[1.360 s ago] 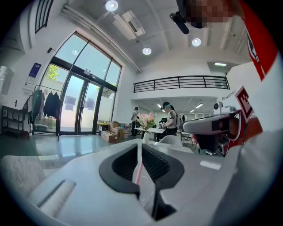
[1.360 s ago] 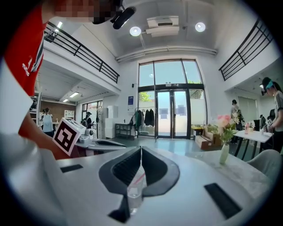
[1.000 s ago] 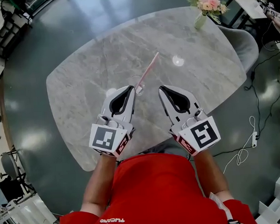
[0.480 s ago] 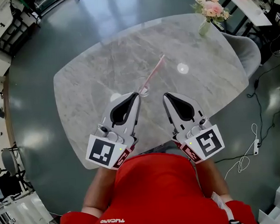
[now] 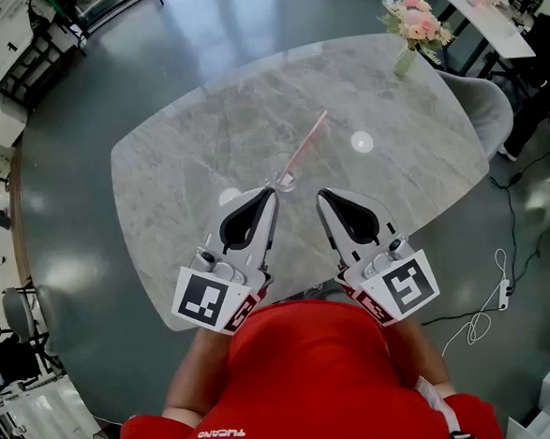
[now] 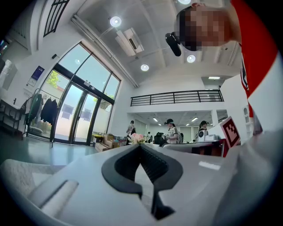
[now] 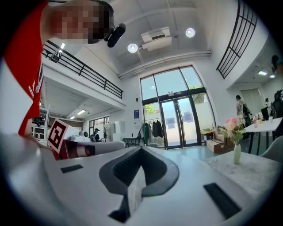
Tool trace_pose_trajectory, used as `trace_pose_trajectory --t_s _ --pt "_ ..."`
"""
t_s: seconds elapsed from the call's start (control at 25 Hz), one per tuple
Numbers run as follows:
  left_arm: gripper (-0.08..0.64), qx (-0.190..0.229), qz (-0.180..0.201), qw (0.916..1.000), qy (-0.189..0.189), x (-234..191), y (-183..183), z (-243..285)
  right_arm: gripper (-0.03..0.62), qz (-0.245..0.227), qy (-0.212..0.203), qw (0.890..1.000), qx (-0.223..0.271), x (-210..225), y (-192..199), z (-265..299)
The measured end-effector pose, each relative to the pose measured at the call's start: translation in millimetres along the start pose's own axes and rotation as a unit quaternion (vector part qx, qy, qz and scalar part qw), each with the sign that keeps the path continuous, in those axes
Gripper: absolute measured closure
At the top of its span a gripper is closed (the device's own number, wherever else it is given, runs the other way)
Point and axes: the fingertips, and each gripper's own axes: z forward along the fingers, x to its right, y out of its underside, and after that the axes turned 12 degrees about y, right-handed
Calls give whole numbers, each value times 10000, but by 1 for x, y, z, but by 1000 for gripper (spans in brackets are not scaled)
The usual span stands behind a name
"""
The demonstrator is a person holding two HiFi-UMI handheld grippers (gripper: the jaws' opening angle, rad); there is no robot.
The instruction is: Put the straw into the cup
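— Where's the straw?
— I see the pink straw (image 5: 305, 144) slanting up from the clear cup (image 5: 284, 179) on the desk (image 5: 186, 154), just beyond my left claw (image 5: 271, 193).
— And the claws?
— The left claw and the right claw (image 5: 320, 195) are both closed with nothing between them, side by side.

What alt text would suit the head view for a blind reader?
From above, a person in a red shirt holds a left tool and a right tool, both closed, over a grey marble table. Just beyond their tips, a pink straw leans in a clear cup.
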Motion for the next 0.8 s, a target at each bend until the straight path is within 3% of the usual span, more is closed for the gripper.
trace_pose_trajectory --t_s 0.8 --pt "555 60 -154 9998 -57 2 7 6 591 -28 50 10000 -82 7 3 -7"
